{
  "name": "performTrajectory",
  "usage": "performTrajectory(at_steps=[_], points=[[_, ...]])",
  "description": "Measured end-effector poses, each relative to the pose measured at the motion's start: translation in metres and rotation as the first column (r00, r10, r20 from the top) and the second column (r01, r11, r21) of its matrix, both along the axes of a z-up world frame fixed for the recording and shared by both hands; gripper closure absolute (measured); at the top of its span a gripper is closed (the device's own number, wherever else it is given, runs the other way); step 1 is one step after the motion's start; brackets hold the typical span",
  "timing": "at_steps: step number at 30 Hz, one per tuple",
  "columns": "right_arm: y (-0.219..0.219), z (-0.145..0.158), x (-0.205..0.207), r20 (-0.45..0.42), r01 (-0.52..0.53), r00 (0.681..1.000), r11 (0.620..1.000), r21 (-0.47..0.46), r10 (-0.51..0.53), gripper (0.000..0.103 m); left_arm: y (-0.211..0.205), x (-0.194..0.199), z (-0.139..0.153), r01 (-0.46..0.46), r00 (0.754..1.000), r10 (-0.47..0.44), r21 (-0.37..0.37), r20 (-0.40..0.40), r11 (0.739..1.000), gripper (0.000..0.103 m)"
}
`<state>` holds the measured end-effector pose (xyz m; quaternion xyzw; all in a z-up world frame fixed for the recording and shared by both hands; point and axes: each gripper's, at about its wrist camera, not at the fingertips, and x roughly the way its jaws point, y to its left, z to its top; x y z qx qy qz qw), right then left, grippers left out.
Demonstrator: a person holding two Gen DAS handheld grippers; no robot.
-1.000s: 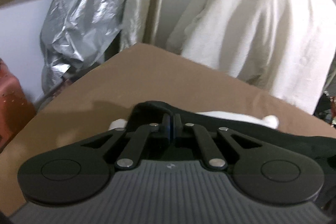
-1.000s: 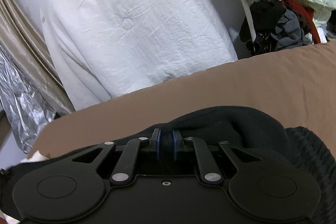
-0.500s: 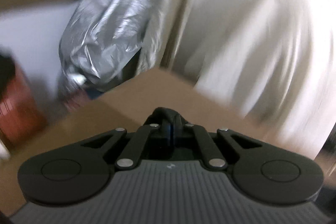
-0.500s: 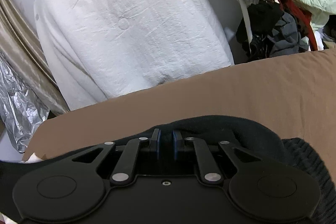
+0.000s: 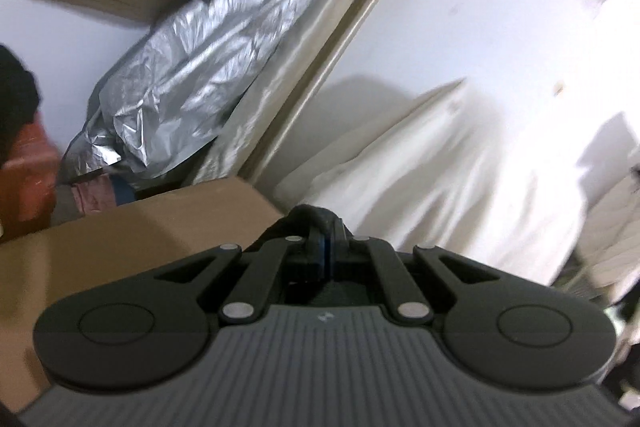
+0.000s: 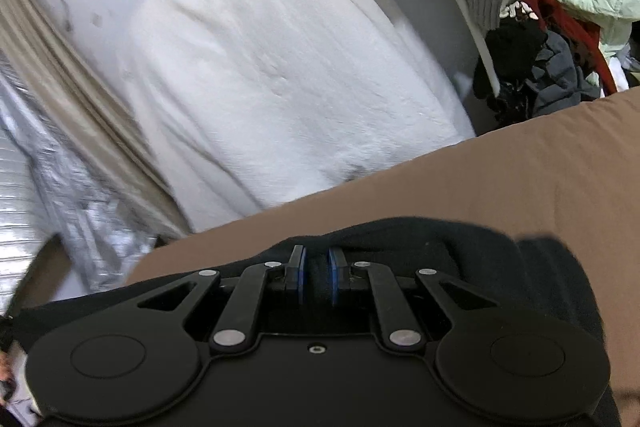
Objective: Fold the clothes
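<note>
The left gripper (image 5: 325,247) is pinched tight on a fold of the soft black knitted garment (image 6: 460,251). The right gripper (image 6: 316,277) squeezes another bunch of that garment between its blue pads (image 6: 301,277). The garment hangs between both, over the flat brown bed cover (image 6: 520,183). A big white fluffy blanket (image 6: 280,75) leans behind it.

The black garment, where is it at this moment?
The black garment lies low in the right wrist view on the brown surface, pinched by the right gripper; in the left wrist view, the left gripper grips another fold.
</note>
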<state>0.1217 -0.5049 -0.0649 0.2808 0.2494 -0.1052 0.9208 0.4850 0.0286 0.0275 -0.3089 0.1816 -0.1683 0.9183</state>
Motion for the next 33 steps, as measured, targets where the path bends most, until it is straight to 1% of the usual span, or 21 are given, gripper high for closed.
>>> performTrajectory(at_steps=[3,4,5,6,8,10,12,13,15,17,18,19,21,23,24,25,27,28,29,31,33], points=[[0.015,0.01,-0.039,0.037,-0.029,0.999,1.0,-0.008,0.029,0.09,0.04,-0.086,-0.025,-0.016,1.0,0.017,-0.074,0.006,0.997,0.101],[0.02,0.013,-0.052,0.05,-0.039,0.998,0.999,-0.011,0.039,0.09,0.053,-0.117,-0.038,-0.028,1.0,0.027,-0.09,-0.011,0.996,0.101],[0.025,0.016,-0.065,0.062,-0.048,0.997,0.999,-0.014,0.049,0.09,0.065,-0.145,-0.057,-0.043,0.998,0.038,-0.093,-0.049,0.995,0.101],[0.03,0.018,-0.079,0.072,-0.055,0.996,0.998,-0.015,0.056,0.094,0.074,-0.168,-0.074,-0.059,0.994,0.051,-0.093,-0.092,0.994,0.101],[0.039,0.005,-0.114,0.053,-0.033,0.998,0.999,-0.002,0.033,0.095,0.09,-0.207,-0.113,-0.078,0.981,0.059,-0.096,-0.186,0.992,0.101],[0.046,-0.012,-0.136,-0.027,0.001,1.0,1.0,-0.019,-0.002,0.094,0.097,-0.23,-0.145,-0.086,0.957,0.063,-0.069,-0.282,0.994,0.101],[0.058,-0.025,-0.145,-0.117,-0.009,0.993,0.999,-0.047,0.003,0.094,0.097,-0.244,-0.168,-0.093,0.932,0.072,-0.041,-0.355,0.995,0.101],[0.067,-0.03,-0.148,-0.138,-0.014,0.99,0.999,-0.052,0.007,0.094,0.096,-0.248,-0.172,-0.098,0.929,0.083,-0.022,-0.36,0.995,0.101],[0.088,-0.037,-0.15,-0.141,-0.043,0.989,0.999,-0.028,0.038,0.09,0.092,-0.25,-0.168,-0.107,0.936,0.109,0.026,-0.336,0.994,0.101],[0.11,-0.045,-0.145,-0.103,-0.075,0.992,0.997,0.005,0.075,0.088,0.086,-0.246,-0.158,-0.114,0.939,0.127,0.059,-0.321,0.992,0.101],[0.121,-0.05,-0.142,-0.085,-0.088,0.992,0.996,0.025,0.09,0.077,0.084,-0.245,-0.152,-0.118,0.94,0.132,0.066,-0.314,0.991,0.101],[0.125,-0.057,-0.135,-0.076,-0.083,0.993,0.995,0.064,0.087,0.059,0.082,-0.244,-0.147,-0.123,0.94,0.136,0.062,-0.312,0.99,0.101],[0.133,-0.071,-0.121,-0.057,-0.073,0.995,0.987,0.143,0.082,0.051,0.078,-0.243,-0.138,-0.146,0.934,0.153,0.044,-0.324,0.988,0.101],[0.141,-0.085,-0.108,-0.041,-0.063,0.996,0.973,0.22,0.073,0.051,0.074,-0.245,-0.136,-0.195,0.916,0.187,0.013,-0.355,0.981,0.1],[0.141,-0.092,-0.104,-0.045,-0.051,0.997,0.965,0.257,0.064,0.05,0.073,-0.246,-0.139,-0.228,0.901,0.203,-0.019,-0.383,0.974,0.098],[0.141,-0.099,-0.1,-0.048,-0.039,0.997,0.955,0.293,0.055,0.05,0.073,-0.25,-0.147,-0.27,0.878,0.215,-0.072,-0.428,0.96,0.096],[0.142,-0.11,-0.094,-0.051,0.005,0.999,0.942,0.336,0.013,0.047,0.072,-0.257,-0.163,-0.358,0.826,0.226,-0.171,-0.516,0.918,0.096],[0.144,-0.115,-0.093,-0.051,0.04,0.998,0.938,0.344,-0.023,0.046,0.072,-0.261,-0.167,-0.38,0.817,0.227,-0.198,-0.529,0.904,0.096],[0.147,-0.119,-0.092,-0.052,0.074,0.997,0.933,0.353,-0.059,0.046,0.072,-0.265,-0.165,-0.381,0.826,0.244,-0.182,-0.509,0.907,0.096],[0.151,-0.128,-0.091,-0.055,0.132,0.991,0.919,0.372,-0.12,0.046,0.07,-0.271,-0.159,-0.399,0.826,0.309,-0.103,-0.472,0.911,0.096],[0.153,-0.132,-0.086,-0.091,0.14,0.989,0.917,0.373,-0.114,0.045,0.068,-0.27,-0.16,-0.376,0.833,0.298,-0.081,-0.466,0.923,0.088]])
